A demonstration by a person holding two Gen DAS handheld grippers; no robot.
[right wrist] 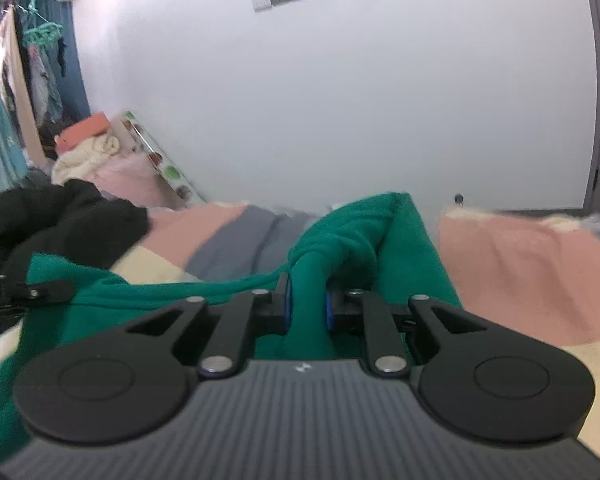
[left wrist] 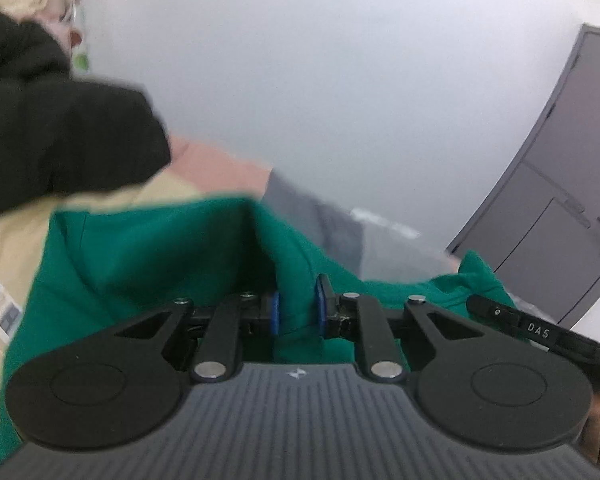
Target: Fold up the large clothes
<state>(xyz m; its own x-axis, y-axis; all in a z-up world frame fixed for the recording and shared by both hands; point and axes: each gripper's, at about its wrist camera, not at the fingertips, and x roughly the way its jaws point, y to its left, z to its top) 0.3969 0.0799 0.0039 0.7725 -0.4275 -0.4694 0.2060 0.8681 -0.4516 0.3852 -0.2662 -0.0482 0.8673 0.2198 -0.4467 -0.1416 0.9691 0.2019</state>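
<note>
Between the blue pads of each gripper, left gripper (left wrist: 298, 306) and right gripper (right wrist: 308, 306), a fold of the green garment (left wrist: 148, 248) sits clamped above the bed (right wrist: 512, 256).

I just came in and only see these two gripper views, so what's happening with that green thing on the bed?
A person is folding a green garment on a bed covered by a pink, grey and cream blanket. The left gripper and right gripper are each shut on a bunched part of the green fabric, which is lifted at both grips. A black garment lies beside it, untouched. The fold is not finished.
</note>
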